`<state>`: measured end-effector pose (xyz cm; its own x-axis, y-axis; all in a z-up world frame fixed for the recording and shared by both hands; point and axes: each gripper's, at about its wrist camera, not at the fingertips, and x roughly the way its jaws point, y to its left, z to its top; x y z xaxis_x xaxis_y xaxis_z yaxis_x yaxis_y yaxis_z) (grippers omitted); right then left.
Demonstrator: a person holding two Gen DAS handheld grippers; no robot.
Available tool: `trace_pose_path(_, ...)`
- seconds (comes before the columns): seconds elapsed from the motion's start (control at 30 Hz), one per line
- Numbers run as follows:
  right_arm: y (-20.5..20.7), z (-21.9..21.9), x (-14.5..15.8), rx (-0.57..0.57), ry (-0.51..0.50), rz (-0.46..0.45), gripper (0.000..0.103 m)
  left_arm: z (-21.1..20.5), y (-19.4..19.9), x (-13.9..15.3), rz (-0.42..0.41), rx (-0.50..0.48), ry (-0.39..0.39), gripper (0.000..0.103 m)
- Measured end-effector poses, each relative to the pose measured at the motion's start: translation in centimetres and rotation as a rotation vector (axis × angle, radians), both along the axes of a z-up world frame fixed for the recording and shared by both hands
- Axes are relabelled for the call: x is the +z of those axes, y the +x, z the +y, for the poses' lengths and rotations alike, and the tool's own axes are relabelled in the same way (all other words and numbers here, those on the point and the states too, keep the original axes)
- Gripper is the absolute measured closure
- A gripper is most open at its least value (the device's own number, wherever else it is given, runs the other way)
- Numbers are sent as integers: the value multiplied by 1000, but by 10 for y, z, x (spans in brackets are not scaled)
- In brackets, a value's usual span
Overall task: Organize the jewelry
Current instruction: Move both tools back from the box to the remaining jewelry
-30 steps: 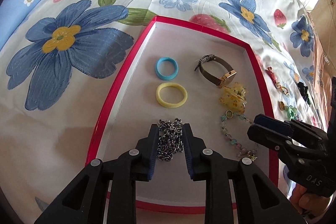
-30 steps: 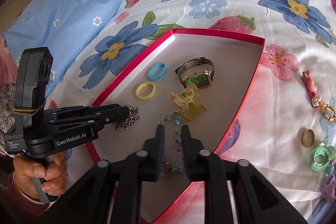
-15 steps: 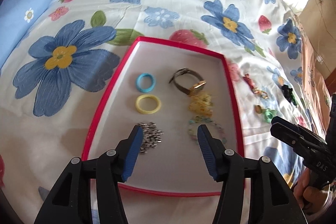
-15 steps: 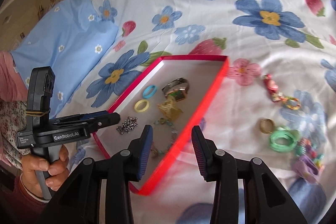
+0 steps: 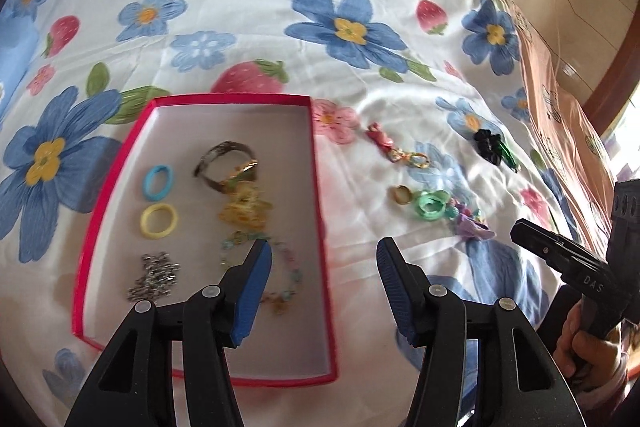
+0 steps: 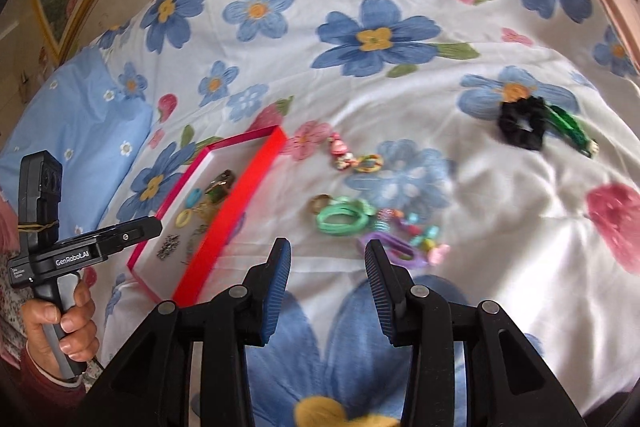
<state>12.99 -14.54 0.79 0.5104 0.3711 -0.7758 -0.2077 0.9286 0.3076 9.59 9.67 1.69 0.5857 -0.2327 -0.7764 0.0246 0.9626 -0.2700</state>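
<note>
A red tray lies on the bed, holding a blue ring, a yellow ring, a watch, a yellow clip, a silver chain and a bead bracelet. Beside its right edge, loose on the flowered sheet, lie a gold ring, green hoops, a black scrunchie and what may be a purple clip, blurred. The left hand-held gripper and right hand-held gripper hang apart, jaws parted and empty; the left's opened within the last second. A blue pillow sits at the bed's far left.

The silver chain has been let go in the red box. Both hand-held grippers, left and right, have been opened and lifted away.
</note>
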Motion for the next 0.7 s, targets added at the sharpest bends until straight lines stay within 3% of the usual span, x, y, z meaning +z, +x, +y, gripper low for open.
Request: trace_pose_path(0.7,17,-11,-28,117,-77,52,62,-80,98,-43,122,-142,-5,53)
